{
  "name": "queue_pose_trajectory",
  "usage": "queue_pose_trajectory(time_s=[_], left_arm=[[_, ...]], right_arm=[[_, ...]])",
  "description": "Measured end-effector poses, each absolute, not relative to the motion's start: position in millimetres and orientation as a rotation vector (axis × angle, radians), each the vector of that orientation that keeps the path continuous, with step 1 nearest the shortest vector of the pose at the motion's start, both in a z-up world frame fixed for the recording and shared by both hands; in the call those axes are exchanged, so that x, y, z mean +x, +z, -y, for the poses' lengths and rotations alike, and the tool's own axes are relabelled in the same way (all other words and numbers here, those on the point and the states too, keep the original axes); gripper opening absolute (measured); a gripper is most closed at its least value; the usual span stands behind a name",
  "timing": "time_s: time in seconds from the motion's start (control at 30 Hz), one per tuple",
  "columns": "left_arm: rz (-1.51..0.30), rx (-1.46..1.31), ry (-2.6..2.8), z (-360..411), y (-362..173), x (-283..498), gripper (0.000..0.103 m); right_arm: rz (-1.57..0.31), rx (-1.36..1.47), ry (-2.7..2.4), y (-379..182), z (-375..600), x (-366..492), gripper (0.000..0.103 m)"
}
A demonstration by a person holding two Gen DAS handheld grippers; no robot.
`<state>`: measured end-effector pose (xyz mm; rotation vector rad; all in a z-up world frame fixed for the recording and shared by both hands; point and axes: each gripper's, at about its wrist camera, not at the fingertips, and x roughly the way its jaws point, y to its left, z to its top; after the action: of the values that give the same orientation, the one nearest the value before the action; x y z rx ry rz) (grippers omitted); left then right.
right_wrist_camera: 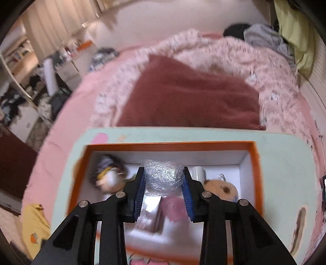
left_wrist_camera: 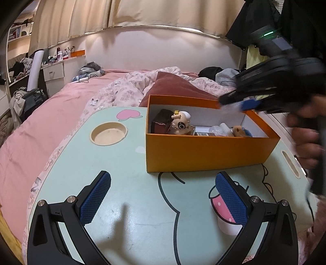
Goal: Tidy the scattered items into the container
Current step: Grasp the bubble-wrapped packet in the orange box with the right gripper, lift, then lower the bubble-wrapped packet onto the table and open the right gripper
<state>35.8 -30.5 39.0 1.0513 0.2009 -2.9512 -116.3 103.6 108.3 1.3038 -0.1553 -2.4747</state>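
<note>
The right gripper [right_wrist_camera: 163, 179] is clamped on a crumpled bubble-wrap wad [right_wrist_camera: 162, 177] above the orange box [right_wrist_camera: 257, 167], toys at 3 and 9 o'clock. The left gripper [left_wrist_camera: 163, 183], jaws wide apart with nothing between them, hovers over the lap table [left_wrist_camera: 126, 163], the box at 12 o'clock.

— What's the room like around you?
— A bedroom. My table [left_wrist_camera: 126, 203], pale green with cartoon prints, sits on a bed [left_wrist_camera: 51, 122] with a pink sheet, a floral quilt [right_wrist_camera: 271, 67] and a dark red pillow [right_wrist_camera: 189, 97].
— And behind?
— A white padded headboard [left_wrist_camera: 154, 49], cream curtains [left_wrist_camera: 81, 16] above, and a cluttered desk [left_wrist_camera: 54, 70] with shelves [left_wrist_camera: 15, 32] to the left.
</note>
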Motion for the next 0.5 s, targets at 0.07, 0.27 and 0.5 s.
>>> queue_pose_trajectory(time_s=[0.07, 0.27, 0.5], left_arm=[[-0.211, 1.06, -2.933, 33, 37, 35, 0.102], [-0.207, 1.044, -2.864, 37, 35, 36, 0.102], [-0.212, 1.046, -2.888, 36, 36, 35, 0.102]], right_arm=[[0.175, 1.227, -2.477, 124, -111, -87, 0.033], [0.118, 1.137, -2.47, 118, -119, 6, 0.033], [0.051, 1.228, -2.506, 63, -113, 32, 0.034]])
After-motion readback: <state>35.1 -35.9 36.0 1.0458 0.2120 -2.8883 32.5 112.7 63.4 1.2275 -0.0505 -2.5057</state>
